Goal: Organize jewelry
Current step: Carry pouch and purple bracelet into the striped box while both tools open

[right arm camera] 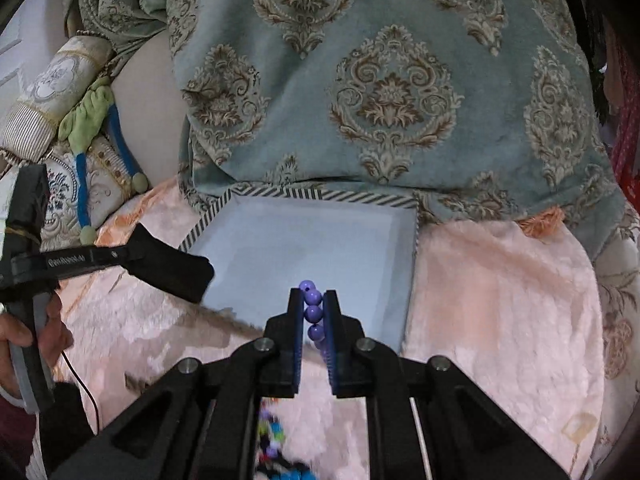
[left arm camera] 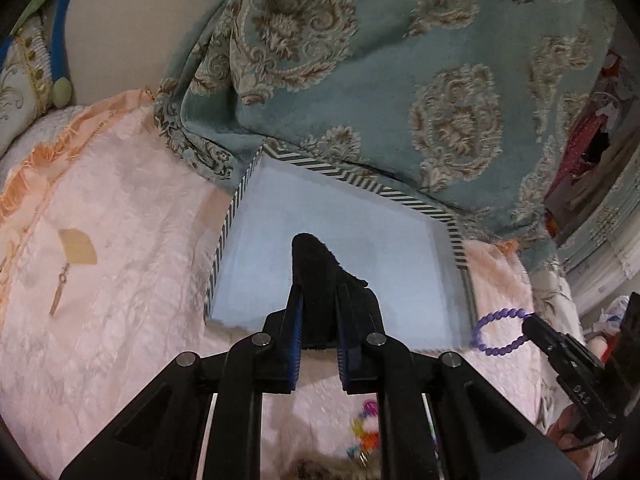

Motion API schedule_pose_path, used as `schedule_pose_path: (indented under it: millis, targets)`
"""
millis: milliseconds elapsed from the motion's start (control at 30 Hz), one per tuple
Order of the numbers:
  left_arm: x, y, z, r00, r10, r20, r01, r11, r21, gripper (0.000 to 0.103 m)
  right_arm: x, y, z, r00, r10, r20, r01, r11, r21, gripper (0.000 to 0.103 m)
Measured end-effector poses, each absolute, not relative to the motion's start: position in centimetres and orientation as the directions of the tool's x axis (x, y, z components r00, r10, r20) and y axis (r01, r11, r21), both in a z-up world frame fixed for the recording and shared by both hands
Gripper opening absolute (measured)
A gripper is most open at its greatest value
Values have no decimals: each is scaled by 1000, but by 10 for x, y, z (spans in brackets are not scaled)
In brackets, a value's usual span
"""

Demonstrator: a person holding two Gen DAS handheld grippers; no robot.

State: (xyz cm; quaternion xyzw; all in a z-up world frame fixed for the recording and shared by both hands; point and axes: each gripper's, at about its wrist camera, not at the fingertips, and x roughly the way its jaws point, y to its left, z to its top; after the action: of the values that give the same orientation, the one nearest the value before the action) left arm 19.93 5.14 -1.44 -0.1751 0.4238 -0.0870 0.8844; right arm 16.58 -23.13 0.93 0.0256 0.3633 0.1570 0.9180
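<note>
Purple bead bracelet: round glossy beads on a closed loop. In the right wrist view, centre frame, four or so beads stacked in a line between the two fingers, pinched. In the left wrist view, lower right, the loop hangs open as a ring off the finger tips, above the pink cloth.

Black fuzzy fabric piece, soft, flat, with a rounded tip: centre of the left wrist view, pinched between the fingers, tip pointing up-frame over the tray. Seen side-on at left-centre of the right wrist view.

Shallow rectangular tray, pale blue inside, black-and-white striped rim: mid-frame in both views, interior bare, far edge tucked under the teal patterned cloth.

Blurred heap of multicoloured beads, bottom centre in both views.
</note>
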Motion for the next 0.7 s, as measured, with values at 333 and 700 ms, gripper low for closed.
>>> schedule_pose_path:
  millis: [333,700]
  targets:
    - [235,55,-67,552,-217,-805,-62,952,-299,0,224,-238,-64,583,258,-770,-168,966,196,10]
    - [223,51,-66,551,-140,-823,-51,978,-201,24,214,-244,-73,576,168,-800,-123,985,118,46]
